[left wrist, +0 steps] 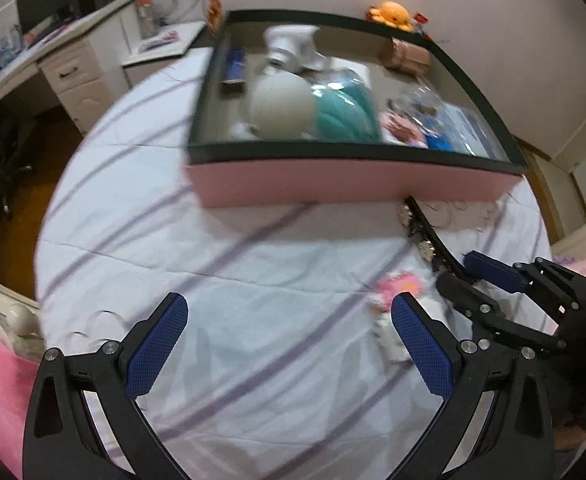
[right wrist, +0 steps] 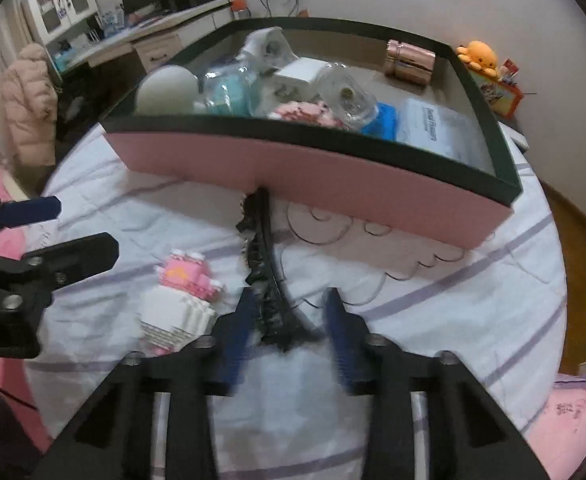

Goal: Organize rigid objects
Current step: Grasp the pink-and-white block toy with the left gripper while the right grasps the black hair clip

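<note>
A black headband (right wrist: 267, 240) with lacy trim lies on the striped bed sheet, one end against the pink box (right wrist: 333, 184). My right gripper (right wrist: 291, 296) straddles its near end; the jaws stand narrow, the lace brushes the left finger and bare sheet shows by the right one. In the left wrist view the headband (left wrist: 425, 228) runs into the right gripper (left wrist: 455, 270). A pink and white block toy (right wrist: 185, 276) lies left of the headband. My left gripper (left wrist: 289, 304) hovers wide open over the sheet with the toy (left wrist: 399, 286) beside its right finger; from the right wrist view it (right wrist: 87, 226) is at the left edge.
The black-rimmed pink box (left wrist: 353, 188) holds a white ball, a teal item, clear jars, a copper tin (right wrist: 411, 62) and a blue sponge. An orange plush (right wrist: 479, 54) sits behind it. A white desk (left wrist: 73, 68) stands at the left, wooden floor beyond the bed.
</note>
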A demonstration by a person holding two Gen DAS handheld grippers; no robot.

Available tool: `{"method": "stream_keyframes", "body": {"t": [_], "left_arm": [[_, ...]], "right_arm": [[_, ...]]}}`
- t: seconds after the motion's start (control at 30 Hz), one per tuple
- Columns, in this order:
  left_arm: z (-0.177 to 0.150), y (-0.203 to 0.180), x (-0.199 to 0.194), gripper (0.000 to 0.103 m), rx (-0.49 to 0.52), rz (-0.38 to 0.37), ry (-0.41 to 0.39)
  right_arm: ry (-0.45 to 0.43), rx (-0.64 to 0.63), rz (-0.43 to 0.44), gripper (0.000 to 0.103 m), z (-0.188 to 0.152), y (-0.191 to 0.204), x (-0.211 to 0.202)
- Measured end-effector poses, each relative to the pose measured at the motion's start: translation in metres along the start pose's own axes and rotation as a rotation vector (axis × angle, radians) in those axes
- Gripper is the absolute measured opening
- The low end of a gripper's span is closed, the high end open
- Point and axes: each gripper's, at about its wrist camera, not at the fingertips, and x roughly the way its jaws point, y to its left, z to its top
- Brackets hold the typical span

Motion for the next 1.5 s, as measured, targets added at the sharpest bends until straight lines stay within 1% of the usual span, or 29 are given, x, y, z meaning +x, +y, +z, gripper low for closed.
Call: {"method": "stream_keyframes", "body": {"t": [0.1, 0.17, 0.23, 0.33, 0.37, 0.43, 0.5, 0.53, 0.57, 0.6, 0.7, 0.77, 0.93, 1.0, 1.03, 1.2, 1.37, 1.43, 1.5], "left_arm": [[-0.004, -0.027, 0.011, 0.103, 0.066, -0.018, 0.025], [-0.005, -0.038, 0.016, 0.103, 0.078, -0.064, 0.039], [-0.005, -0.043, 0.023, 0.103, 0.086, -0.053, 0.055], [-0.003, -0.044, 0.034, 0.103, 0.071, -0.045, 0.077], [-0.003, -0.043, 0.034, 0.102, 0.070, -0.047, 0.061], [-0.003, -0.043, 0.034, 0.100, 0.078, -0.049, 0.055], [-0.004, -0.045, 0.032, 0.089, 0.089, -0.034, 0.034], [-0.003, -0.045, 0.031, 0.072, 0.091, -0.020, 0.024], [-0.003, -0.047, 0.030, 0.056, 0.099, 0.021, 0.011], [-0.002, -0.046, 0.029, 0.049, 0.102, 0.036, 0.005], [0.000, -0.042, 0.027, 0.049, 0.093, 0.008, 0.009], [0.001, -0.039, 0.026, 0.049, 0.091, -0.003, 0.012], [0.006, -0.041, 0.020, 0.049, 0.097, -0.020, -0.001], [0.005, -0.039, 0.014, 0.049, 0.097, -0.014, -0.021], [0.001, -0.032, 0.006, 0.049, 0.097, -0.011, -0.028], [-0.003, -0.025, -0.004, 0.049, 0.089, -0.010, -0.055], [-0.004, -0.021, -0.022, 0.049, 0.090, -0.003, -0.108], [-0.005, -0.020, -0.026, 0.049, 0.087, -0.002, -0.116], [-0.007, -0.018, -0.023, 0.052, 0.080, -0.011, -0.101]], "right_arm": [[0.002, 0.025, -0.008, 0.033, -0.011, -0.011, -0.007], [0.001, 0.031, -0.035, 0.033, -0.014, -0.019, -0.012], [0.004, 0.029, -0.055, 0.034, -0.019, -0.024, -0.014], [0.002, 0.041, -0.033, 0.036, -0.017, -0.033, -0.011], [-0.003, 0.044, -0.033, 0.036, -0.015, -0.034, -0.011], [-0.016, 0.043, -0.030, 0.036, -0.010, -0.037, -0.009], [-0.018, 0.032, -0.033, 0.036, -0.008, -0.036, -0.009], [-0.020, 0.025, -0.034, 0.034, -0.008, -0.035, -0.008], [-0.022, 0.028, -0.029, 0.032, -0.008, -0.035, -0.008], [-0.025, 0.038, -0.012, 0.030, -0.008, -0.036, -0.009], [-0.032, 0.089, 0.039, 0.027, -0.010, -0.043, -0.011], [-0.038, 0.095, 0.043, 0.024, -0.012, -0.042, -0.014], [-0.059, 0.099, 0.053, 0.022, -0.012, -0.036, -0.020], [-0.075, 0.101, 0.055, 0.022, -0.012, -0.033, -0.026], [-0.079, 0.101, 0.056, 0.022, -0.012, -0.033, -0.028], [-0.098, 0.114, 0.060, 0.022, -0.014, -0.031, -0.037], [-0.138, 0.122, 0.046, 0.022, -0.014, -0.033, -0.053], [-0.155, 0.126, 0.029, 0.022, -0.014, -0.033, -0.059], [-0.154, 0.127, 0.024, 0.022, -0.015, -0.033, -0.060]]}}
